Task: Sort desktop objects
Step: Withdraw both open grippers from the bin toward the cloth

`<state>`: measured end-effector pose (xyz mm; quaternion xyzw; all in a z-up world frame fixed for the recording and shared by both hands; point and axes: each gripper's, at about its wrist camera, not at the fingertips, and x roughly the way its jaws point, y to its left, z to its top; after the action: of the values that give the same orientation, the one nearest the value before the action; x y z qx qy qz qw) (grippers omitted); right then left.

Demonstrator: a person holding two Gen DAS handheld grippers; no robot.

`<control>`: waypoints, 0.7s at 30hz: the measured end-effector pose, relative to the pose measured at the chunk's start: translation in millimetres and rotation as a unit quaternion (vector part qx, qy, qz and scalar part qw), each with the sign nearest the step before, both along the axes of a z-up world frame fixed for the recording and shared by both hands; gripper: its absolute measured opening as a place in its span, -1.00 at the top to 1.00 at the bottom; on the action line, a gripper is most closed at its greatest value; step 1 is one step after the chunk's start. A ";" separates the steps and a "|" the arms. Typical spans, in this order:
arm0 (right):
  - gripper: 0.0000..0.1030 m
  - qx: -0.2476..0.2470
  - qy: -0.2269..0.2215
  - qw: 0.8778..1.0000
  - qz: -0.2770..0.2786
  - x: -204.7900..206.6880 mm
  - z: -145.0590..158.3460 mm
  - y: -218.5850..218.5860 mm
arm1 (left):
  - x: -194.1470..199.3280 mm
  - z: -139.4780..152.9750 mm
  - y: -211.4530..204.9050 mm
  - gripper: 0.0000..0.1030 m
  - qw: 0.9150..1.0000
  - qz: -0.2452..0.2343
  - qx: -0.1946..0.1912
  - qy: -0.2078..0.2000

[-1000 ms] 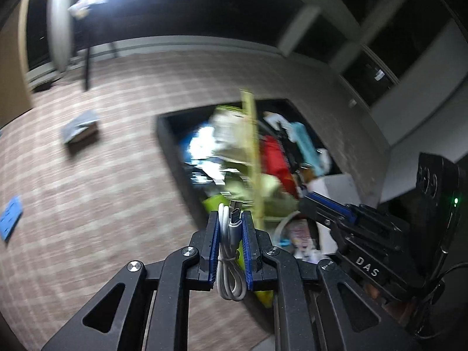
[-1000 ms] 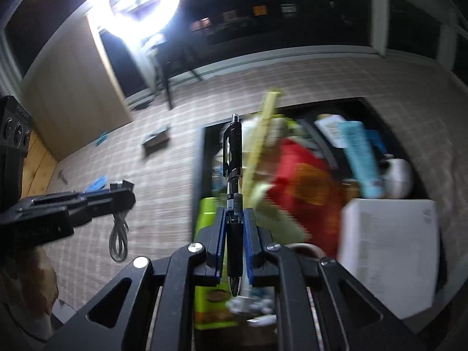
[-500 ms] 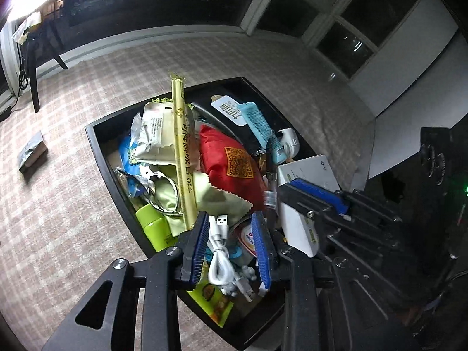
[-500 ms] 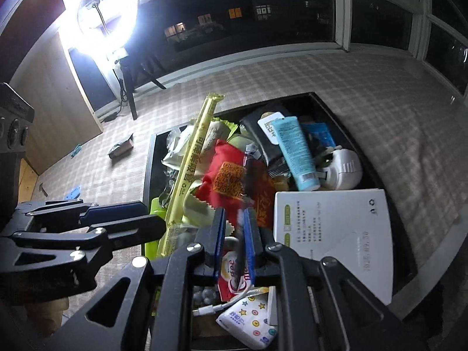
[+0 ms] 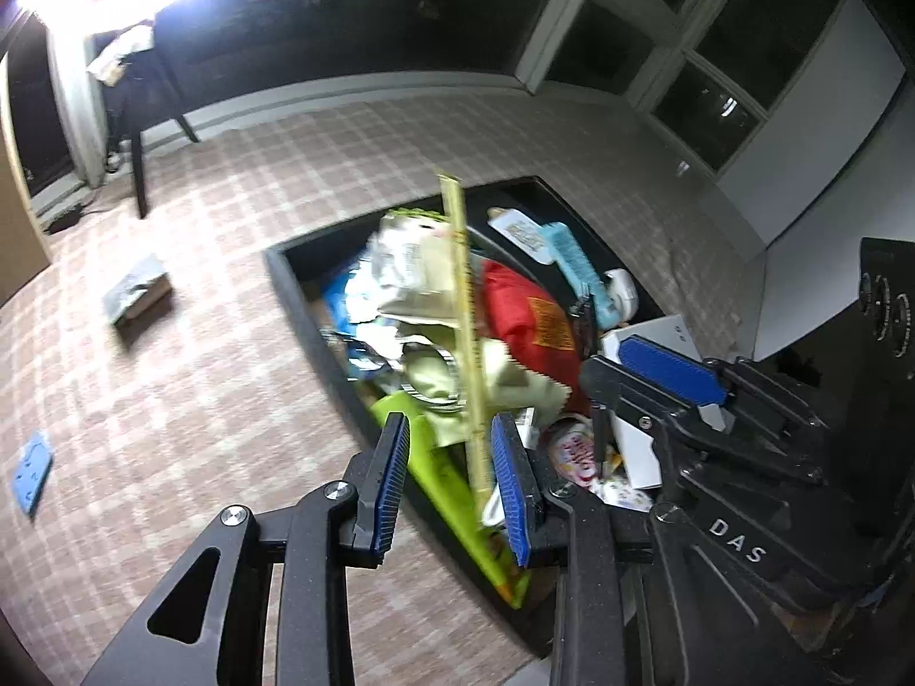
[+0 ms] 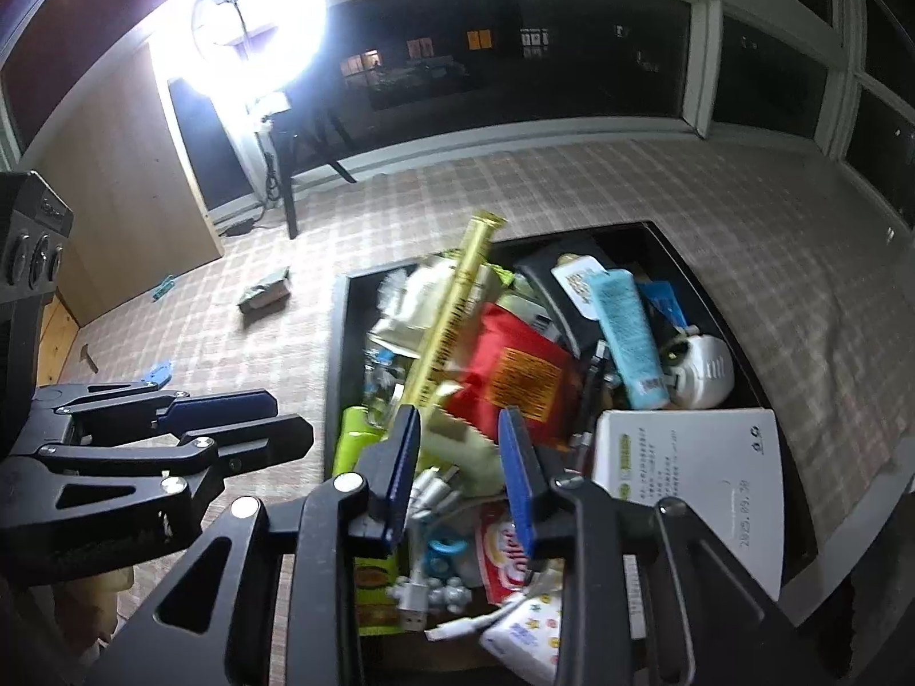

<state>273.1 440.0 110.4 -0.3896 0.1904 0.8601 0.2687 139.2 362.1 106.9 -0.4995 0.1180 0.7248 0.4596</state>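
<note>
Both fingers parted, empty, above box

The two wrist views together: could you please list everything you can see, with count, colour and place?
Bin: one, black, on the checked cloth, heaped full.
Long stick pack: one, yellow, slanting over the heap.
Snack bag: one, red, middle of the bin.
Tube: one, light blue, far right part of the bin.
Box: one, white, near right corner of the bin.
Cable: one, white, coiled in the bin below the right tool.
Packet: one, green, along the bin's left wall.
Small box: one, grey, on the cloth left of the bin.
Ring light: one, white, far left.
Left tool: one, black with blue pads, open, empty.
Right tool: one, black with blue pads, open, empty.
</note>
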 end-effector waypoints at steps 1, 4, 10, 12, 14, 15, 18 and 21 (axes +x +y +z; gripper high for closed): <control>0.38 0.005 0.000 1.000 0.002 -2.9 2.0 -3.0 | -2.2 1.7 -5.6 0.46 1.000 0.004 0.000 0.004; 0.30 0.017 0.004 1.000 0.011 -12.5 9.2 -15.9 | -9.0 6.1 -22.9 0.46 1.000 0.016 -0.002 0.019; 0.21 0.036 0.015 0.999 0.034 -35.6 22.8 -43.4 | -25.0 13.1 -60.3 0.46 0.998 0.045 -0.003 0.037; 0.20 0.035 0.022 0.998 0.043 -44.0 26.9 -53.0 | -30.2 14.9 -71.5 0.46 0.998 0.052 -0.003 0.041; 0.20 0.036 0.027 0.998 0.051 -52.9 31.1 -62.2 | -36.4 16.6 -84.6 0.46 0.997 0.062 -0.003 0.044; 0.20 0.035 0.030 0.997 0.055 -57.7 32.0 -64.5 | -38.5 17.6 -89.5 0.46 0.997 0.065 -0.003 0.045; 0.20 0.033 0.038 0.997 0.065 -72.7 34.8 -75.9 | -47.2 20.1 -106.6 0.46 0.996 0.077 -0.005 0.053; 0.20 0.027 0.046 0.996 0.075 -87.5 35.5 -83.5 | -58.8 23.2 -126.2 0.46 0.994 0.094 -0.007 0.060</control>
<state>185.6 356.5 145.9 -0.3553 0.1498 0.8996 0.2051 80.3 235.9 130.1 -0.4671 0.1032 0.7928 0.3776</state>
